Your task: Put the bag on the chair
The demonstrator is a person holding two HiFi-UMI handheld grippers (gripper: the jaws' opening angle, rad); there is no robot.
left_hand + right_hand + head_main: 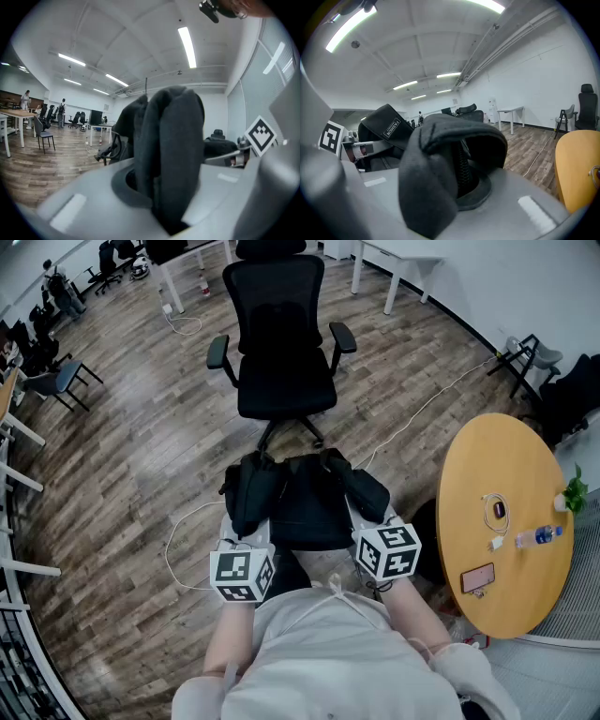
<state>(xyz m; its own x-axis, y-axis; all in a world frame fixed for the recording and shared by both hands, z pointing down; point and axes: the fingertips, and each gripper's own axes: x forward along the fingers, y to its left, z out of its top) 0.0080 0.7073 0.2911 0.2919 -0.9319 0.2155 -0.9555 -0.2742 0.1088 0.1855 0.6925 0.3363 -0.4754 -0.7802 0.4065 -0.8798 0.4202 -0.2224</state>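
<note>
1 black bag (305, 507) over wood-plank floor (141, 474), office chair (281, 362) ahead.

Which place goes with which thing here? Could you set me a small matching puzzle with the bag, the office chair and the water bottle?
Things:
1. bag
2. office chair
3. water bottle

Places:
A. lying on the round table
B. clamped in the left tongs and the right tongs
C. standing empty on the floor ahead of the person

Pairs: 1-B, 2-C, 3-A.
</note>
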